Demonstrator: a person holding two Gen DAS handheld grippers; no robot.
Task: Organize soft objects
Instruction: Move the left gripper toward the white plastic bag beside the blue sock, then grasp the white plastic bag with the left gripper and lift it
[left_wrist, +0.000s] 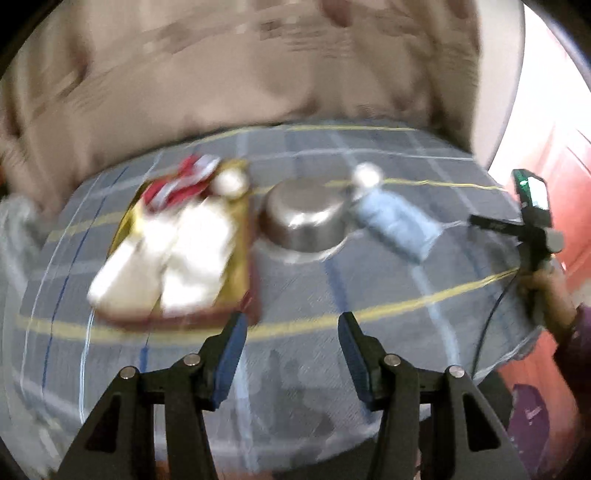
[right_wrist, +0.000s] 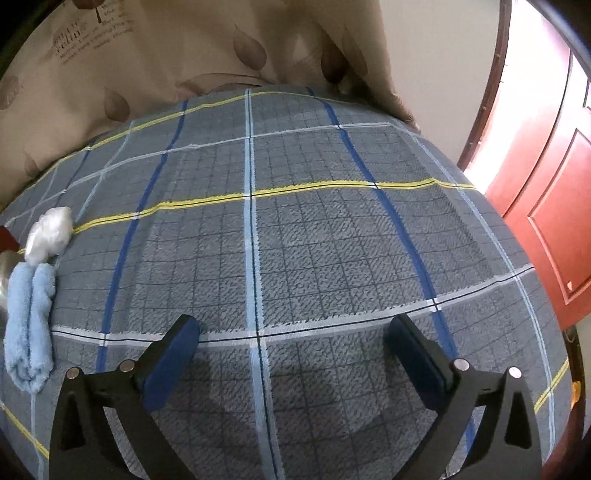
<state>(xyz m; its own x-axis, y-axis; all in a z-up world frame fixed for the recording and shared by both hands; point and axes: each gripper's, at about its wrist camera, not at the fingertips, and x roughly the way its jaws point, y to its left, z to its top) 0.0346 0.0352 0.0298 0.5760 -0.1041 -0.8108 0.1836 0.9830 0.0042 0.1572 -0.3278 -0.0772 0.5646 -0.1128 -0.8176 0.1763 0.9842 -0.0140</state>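
The left wrist view is blurred by motion. A gold box (left_wrist: 236, 266) on the plaid bed holds white soft items (left_wrist: 192, 254), a red-and-white cloth (left_wrist: 177, 184) and a small white ball (left_wrist: 231, 182). A light blue towel (left_wrist: 395, 219) and a crumpled white wad (left_wrist: 365, 175) lie right of a steel bowl (left_wrist: 306, 218). My left gripper (left_wrist: 291, 325) is open and empty, above the bed in front of the box. My right gripper (right_wrist: 291, 332) is open and empty over bare bedspread; the blue towel (right_wrist: 29, 325) and white wad (right_wrist: 50, 234) sit at its far left.
The plaid bedspread (right_wrist: 295, 240) covers the bed. A beige leaf-print curtain (right_wrist: 184, 48) hangs behind it. A red door (right_wrist: 546, 206) stands at the right past the bed edge. The right hand-held gripper (left_wrist: 532, 221) shows at the right of the left wrist view.
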